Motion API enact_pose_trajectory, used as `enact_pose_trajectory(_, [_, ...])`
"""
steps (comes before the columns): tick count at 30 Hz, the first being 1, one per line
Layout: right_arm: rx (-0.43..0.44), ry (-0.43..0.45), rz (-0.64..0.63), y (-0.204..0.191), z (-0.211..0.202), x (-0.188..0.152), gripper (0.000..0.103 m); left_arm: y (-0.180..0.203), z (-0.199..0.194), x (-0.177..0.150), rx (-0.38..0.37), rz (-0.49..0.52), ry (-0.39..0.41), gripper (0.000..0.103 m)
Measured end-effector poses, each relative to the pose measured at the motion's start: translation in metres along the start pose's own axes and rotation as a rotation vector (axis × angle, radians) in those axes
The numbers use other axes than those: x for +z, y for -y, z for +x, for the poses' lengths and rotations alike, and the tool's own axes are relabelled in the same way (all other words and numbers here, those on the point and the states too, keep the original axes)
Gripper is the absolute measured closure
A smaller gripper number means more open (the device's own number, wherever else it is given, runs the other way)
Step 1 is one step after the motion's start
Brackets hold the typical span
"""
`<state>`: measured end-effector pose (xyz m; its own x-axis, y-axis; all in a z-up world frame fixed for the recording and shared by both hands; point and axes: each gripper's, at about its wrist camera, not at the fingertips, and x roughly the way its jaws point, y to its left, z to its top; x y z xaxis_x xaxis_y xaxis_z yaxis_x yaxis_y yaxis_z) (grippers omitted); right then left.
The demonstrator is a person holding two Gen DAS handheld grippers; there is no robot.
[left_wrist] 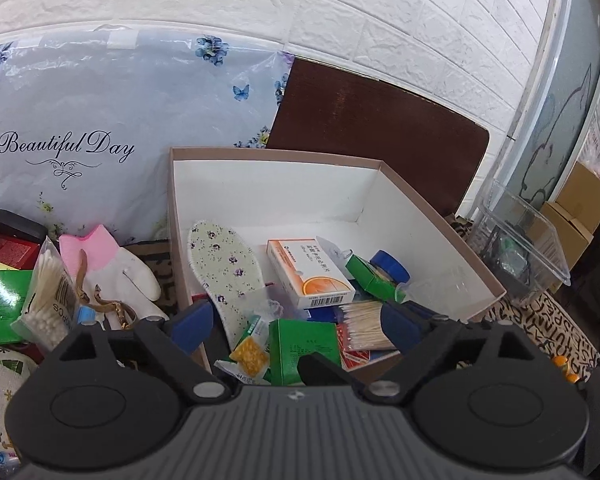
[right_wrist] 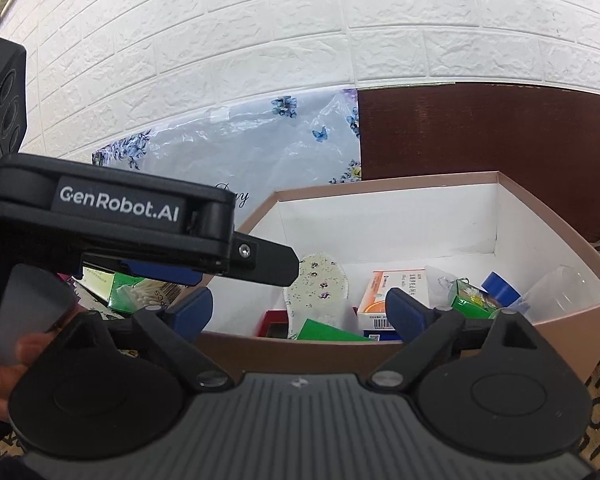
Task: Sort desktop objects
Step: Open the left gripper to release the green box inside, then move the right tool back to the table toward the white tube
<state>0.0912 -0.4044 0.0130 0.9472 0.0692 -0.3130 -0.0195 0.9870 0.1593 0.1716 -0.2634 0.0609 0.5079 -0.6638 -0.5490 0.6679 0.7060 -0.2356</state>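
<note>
A pink-rimmed cardboard box [left_wrist: 440, 216] with white inner walls holds a floral insole [left_wrist: 220, 268], an orange-and-white medicine box [left_wrist: 308, 276], green boxes [left_wrist: 300, 344], a blue tape roll [left_wrist: 388, 266], a toothpick bundle [left_wrist: 364, 326] and a yellow pill pack [left_wrist: 250, 354]. My left gripper [left_wrist: 296, 324] is open and empty, above the box's near left corner. My right gripper [right_wrist: 298, 312] is open and empty, just before the box's near wall [right_wrist: 340, 350]. The left gripper [right_wrist: 112, 216] shows at the left of the right wrist view.
Left of the box lie a pink-cuffed white glove [left_wrist: 112, 264], a bag of cotton swabs [left_wrist: 48, 296], a green box [left_wrist: 4, 300] and a red-black box [left_wrist: 12, 240]. A clear plastic bin [left_wrist: 520, 244] stands right of the box. A floral plastic sheet [left_wrist: 100, 128] and brown board [left_wrist: 380, 128] lean against the brick wall.
</note>
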Motion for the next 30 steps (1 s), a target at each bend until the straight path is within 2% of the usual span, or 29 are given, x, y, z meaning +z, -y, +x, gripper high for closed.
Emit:
enact_pose_trajectory(20, [0.015,0.0,-0.005,-0.013,-0.033,-0.002,0.011,0.015,-0.032,-0.022,-0.039,-0.007,-0.005,0.009])
enact_pose_trajectory(30, [0.062,-0.027,-0.012,-0.037,-0.059,-0.014,0.011,0.012,-0.074,-0.061,-0.007,-0.062,0.003,0.009])
